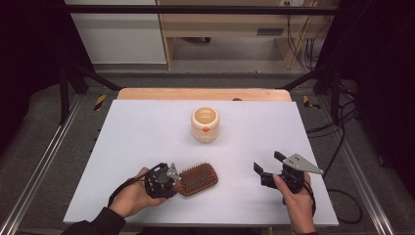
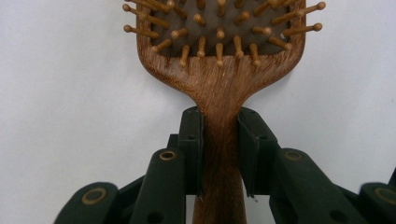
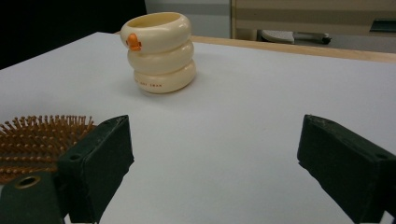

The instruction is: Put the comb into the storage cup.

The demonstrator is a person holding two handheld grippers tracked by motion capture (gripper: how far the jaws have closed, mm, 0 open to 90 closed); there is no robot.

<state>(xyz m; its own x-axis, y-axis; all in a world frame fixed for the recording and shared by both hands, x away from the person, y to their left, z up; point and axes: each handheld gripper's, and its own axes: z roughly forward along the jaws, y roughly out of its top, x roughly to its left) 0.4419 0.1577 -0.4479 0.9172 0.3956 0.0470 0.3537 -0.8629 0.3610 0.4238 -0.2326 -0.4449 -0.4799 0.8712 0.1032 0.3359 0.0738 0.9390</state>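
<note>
The hairbrush (image 2: 219, 70) head runs off the left gripper view's top edge

Even overhead light, soft shadows, dark surroundings.

The hairbrush (image 2: 219, 84) was of reddish-brown wood with a visible streaky grain, matt and a little worn-looking at the neck, and its pins were paler wood with rounded tips set in a dull grey pad. The left hand-held gripper (image 2: 219, 154) looked like matt black plastic, with brass-coloured rings at its joints. The right hand-held gripper (image 3: 215, 154) had rough-edged matt black pads, and a grey plate of metal look sat on top of it. The ringed cup (image 3: 159, 49) was cream, smooth and softly glossy, with an orange knob. The worktop (image 1: 147, 127) was pale, smooth and matt, edged in light wood at the far side.
</note>
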